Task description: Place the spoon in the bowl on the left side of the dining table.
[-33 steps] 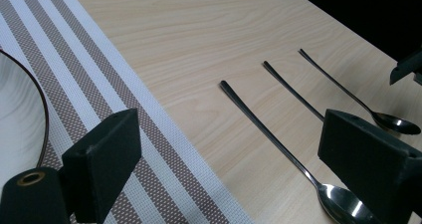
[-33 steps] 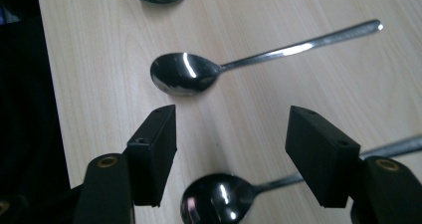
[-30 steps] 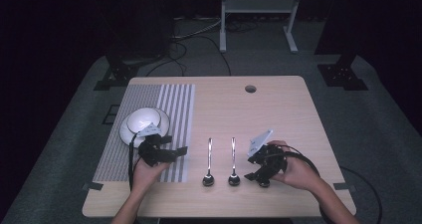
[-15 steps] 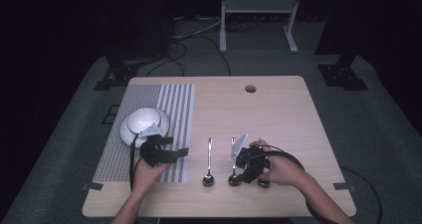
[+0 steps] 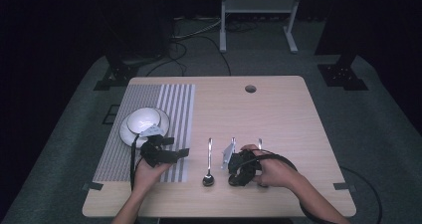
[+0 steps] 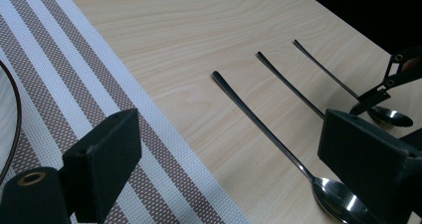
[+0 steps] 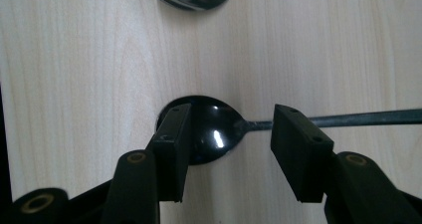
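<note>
Right gripper view: right tongs (image 7: 226,152) released, jaws straddling the bowl of the middle spoon (image 7: 219,134) on the surface (image 7: 74,59). Left tongs (image 6: 229,169) released over the striped placemat (image 6: 59,84) edge, beside the white bowl (image 5: 145,123)

Bowl (image 5: 144,122) on striped mat (image 5: 169,104) at left, three spoons (image 5: 209,164) side by side to its right

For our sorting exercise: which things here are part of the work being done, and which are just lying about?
In use: right gripper, open over the middle spoon.

Lying about: left spoon, right spoon, bowl, striped placemat, left gripper hanging open.
</note>
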Demonstrator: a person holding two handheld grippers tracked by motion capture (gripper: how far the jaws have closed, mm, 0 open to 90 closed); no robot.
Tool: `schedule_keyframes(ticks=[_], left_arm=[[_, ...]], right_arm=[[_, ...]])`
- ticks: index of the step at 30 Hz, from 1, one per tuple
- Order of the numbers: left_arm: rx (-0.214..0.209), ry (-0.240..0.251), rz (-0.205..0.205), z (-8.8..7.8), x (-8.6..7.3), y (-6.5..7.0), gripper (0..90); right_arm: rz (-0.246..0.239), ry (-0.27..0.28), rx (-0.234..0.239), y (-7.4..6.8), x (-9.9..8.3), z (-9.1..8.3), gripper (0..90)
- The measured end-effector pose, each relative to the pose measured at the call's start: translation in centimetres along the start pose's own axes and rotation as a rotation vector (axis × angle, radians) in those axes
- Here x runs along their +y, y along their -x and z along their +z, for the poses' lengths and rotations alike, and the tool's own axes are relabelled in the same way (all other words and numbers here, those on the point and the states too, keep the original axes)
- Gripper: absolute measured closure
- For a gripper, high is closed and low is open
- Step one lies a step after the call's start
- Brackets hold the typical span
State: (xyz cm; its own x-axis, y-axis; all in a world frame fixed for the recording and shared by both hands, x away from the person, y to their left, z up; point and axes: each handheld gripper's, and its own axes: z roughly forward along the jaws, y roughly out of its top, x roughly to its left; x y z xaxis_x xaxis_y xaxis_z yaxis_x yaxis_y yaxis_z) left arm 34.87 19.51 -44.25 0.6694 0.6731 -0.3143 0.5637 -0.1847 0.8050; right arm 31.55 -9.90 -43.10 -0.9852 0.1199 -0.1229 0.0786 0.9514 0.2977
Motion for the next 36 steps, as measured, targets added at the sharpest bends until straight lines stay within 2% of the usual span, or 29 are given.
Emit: schedule_keyframes(ticks=[4,5,12,26,28,30,36], left_arm=[[-0.001,-0.001,0.002,0.0,0.0,0.0,9.1],[-0.001,-0.001,0.000,0.0,0.0,0.0,9.0],[-0.002,-0.002,0.000,0.1,0.0,0.0,9.1],[-0.012,-0.009,0.004,0.3,0.1,0.3,9.1],[-0.024,-0.017,-0.005,0.4,0.1,0.4,9.1],[-0.064,-0.028,-0.019,0.9,0.2,0.9,9.2],[-0.106,-0.069,0.029,2.3,0.5,2.8,9.3]], right_arm=[[-0.018,-0.001,-0.024,-0.6,0.0,0.2,48.9],[-0.024,-0.011,-0.042,-0.9,0.0,0.4,48.8],[-0.023,-0.023,-0.071,-1.3,-0.1,0.9,48.9],[0.012,-0.004,-0.079,-1.3,-0.5,1.0,49.0],[0.014,-0.004,-0.078,-1.3,-0.6,1.0,48.9],[0.017,-0.003,-0.078,-1.3,-0.6,1.0,49.0],[0.023,-0.001,-0.084,-1.3,-0.8,1.0,49.6]])
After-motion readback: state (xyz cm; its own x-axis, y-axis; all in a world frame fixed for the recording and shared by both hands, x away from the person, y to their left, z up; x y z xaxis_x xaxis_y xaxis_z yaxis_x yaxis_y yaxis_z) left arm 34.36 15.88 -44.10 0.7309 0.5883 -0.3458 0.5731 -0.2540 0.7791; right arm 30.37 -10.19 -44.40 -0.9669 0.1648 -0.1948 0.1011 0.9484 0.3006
